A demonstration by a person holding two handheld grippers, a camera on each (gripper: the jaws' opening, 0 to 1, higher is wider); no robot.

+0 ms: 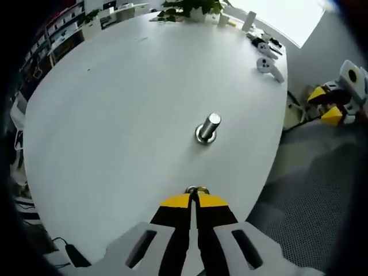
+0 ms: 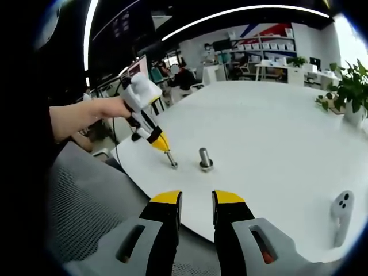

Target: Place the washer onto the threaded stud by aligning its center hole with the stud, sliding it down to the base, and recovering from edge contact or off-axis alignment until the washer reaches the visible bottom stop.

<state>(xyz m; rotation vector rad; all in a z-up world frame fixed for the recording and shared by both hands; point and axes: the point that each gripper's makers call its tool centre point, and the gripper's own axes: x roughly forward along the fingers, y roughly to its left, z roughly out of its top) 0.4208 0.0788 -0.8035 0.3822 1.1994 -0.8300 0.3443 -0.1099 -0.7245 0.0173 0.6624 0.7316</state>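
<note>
A short metal threaded stud (image 1: 208, 127) stands upright on its round base on the white table (image 1: 115, 115). My left gripper (image 1: 194, 196) is shut on a small metal washer (image 1: 196, 189), held at the jaw tips short of the stud. In the right gripper view a hand holds that left gripper (image 2: 163, 144) with the washer (image 2: 172, 164) low over the table, just left of the stud (image 2: 205, 159). My right gripper (image 2: 196, 201) is open and holds nothing, back from the table edge. It also appears far right in the left gripper view (image 1: 329, 106), off the table.
A potted plant (image 1: 190, 8) and small items stand at the table's far end. White controllers (image 1: 270, 64) lie near the edge, one of them close on the right (image 2: 340, 210). Grey carpet (image 1: 310, 195) lies beyond the rounded table edge. Desks and shelves (image 2: 276, 46) are behind.
</note>
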